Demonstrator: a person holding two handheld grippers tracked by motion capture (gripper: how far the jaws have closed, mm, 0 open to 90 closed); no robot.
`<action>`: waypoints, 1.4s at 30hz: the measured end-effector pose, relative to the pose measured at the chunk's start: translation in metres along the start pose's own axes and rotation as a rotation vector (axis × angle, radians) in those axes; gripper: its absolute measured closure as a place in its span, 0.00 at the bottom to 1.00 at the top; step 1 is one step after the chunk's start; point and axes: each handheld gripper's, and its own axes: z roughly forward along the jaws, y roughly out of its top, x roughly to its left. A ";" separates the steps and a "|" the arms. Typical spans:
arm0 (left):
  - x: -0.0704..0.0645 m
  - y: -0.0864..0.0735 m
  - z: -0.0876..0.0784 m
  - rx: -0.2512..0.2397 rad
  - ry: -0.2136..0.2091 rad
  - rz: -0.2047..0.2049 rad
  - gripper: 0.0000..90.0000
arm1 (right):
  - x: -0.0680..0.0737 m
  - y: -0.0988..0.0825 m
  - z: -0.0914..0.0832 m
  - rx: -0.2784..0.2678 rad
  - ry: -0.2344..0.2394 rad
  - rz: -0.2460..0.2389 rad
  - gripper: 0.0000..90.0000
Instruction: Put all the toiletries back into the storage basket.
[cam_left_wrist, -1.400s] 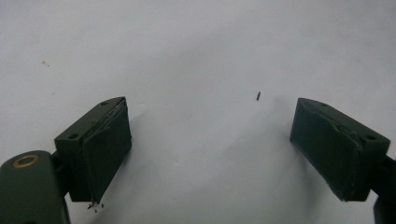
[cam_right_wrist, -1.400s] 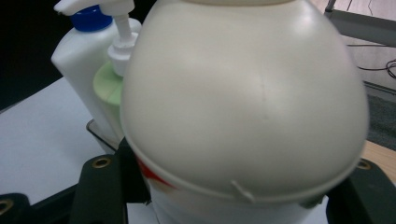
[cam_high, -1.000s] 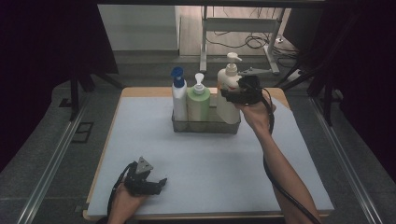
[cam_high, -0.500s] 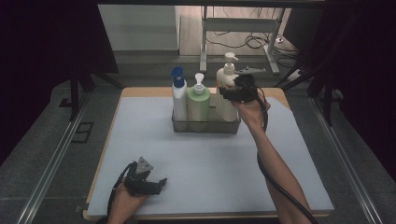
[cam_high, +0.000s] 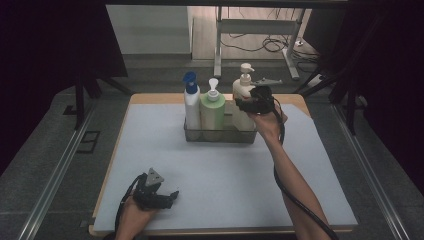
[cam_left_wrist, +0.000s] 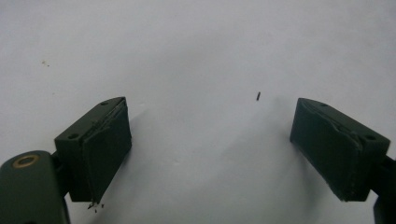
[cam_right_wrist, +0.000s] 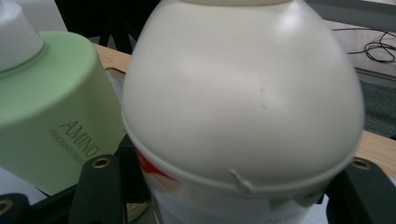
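A cream pump bottle (cam_high: 242, 91) (cam_right_wrist: 243, 107) is upright at the right end of a clear tray (cam_high: 220, 136). My right gripper (cam_high: 251, 103) is shut on its body, with a jaw pressing on each side in the right gripper view. My hand hides the bottle's base. A green pump bottle (cam_high: 212, 112) (cam_right_wrist: 51, 107) stands next to it in the tray, and a white bottle with a blue cap (cam_high: 191, 107) stands at the tray's left end. My left gripper (cam_high: 169, 195) (cam_left_wrist: 210, 149) rests open on the white mat near the front left, nothing between its jaws.
The white mat (cam_high: 220, 170) covers a wooden table (cam_high: 150, 98). Dark curtains hang to both sides. A metal stand (cam_high: 260, 30) and cables lie on the floor behind the table. Grey rails run along the table's left and right.
My right gripper has sunk a little with the cream bottle, down toward the tray's right end. The left gripper has stayed where it was.
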 end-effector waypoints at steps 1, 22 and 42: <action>0.000 0.000 0.000 0.000 0.000 0.000 0.14 | 0.000 -0.001 0.001 0.001 -0.001 -0.001 0.42; 0.000 0.000 0.000 0.000 0.000 0.001 0.14 | 0.010 -0.028 0.020 0.004 0.010 0.001 0.41; 0.000 0.000 0.000 0.000 0.001 0.002 0.14 | 0.013 -0.042 0.011 0.010 0.034 -0.006 0.38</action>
